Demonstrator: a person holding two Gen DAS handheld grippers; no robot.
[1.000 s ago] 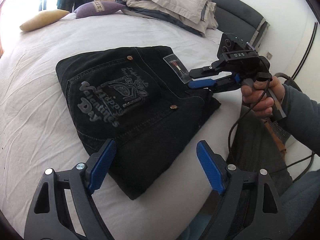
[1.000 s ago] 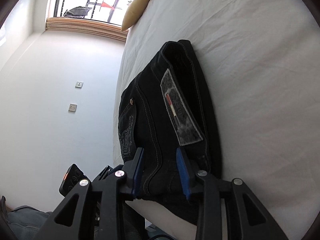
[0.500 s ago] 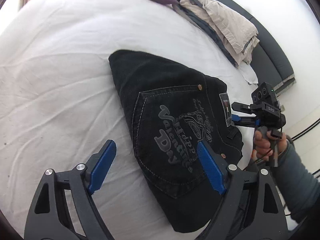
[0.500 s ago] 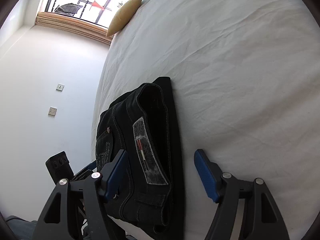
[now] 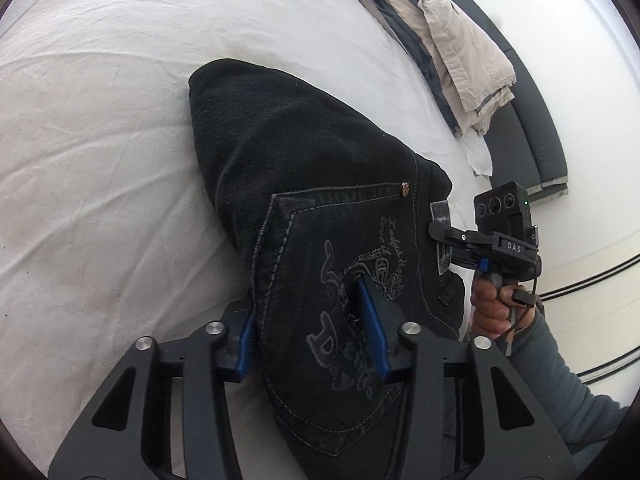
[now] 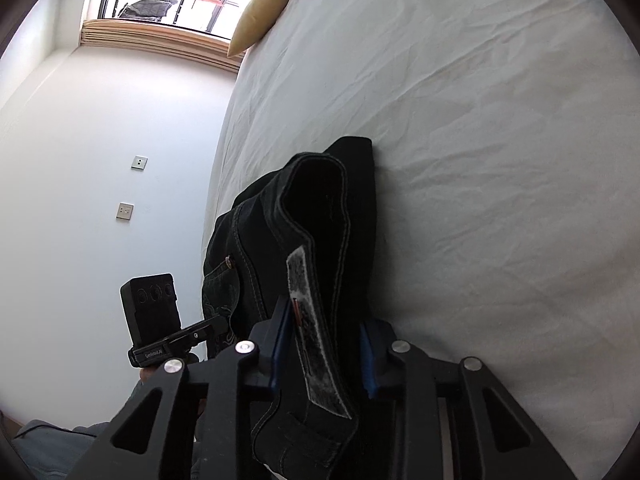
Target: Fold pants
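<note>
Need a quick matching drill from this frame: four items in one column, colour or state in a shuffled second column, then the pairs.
Items:
1. left gripper
2. pants
3. pillow
4. sheet

Colour or state:
A. white, wrinkled, covering the bed
B. black denim, folded, printed back pocket facing up
C. yellow, near the window
D. shut on the pocket end of the denim

Pairs: 1-D, 2-B, 3-C, 4-A

The right gripper is also shut on the pants, at the waistband patch.
</note>
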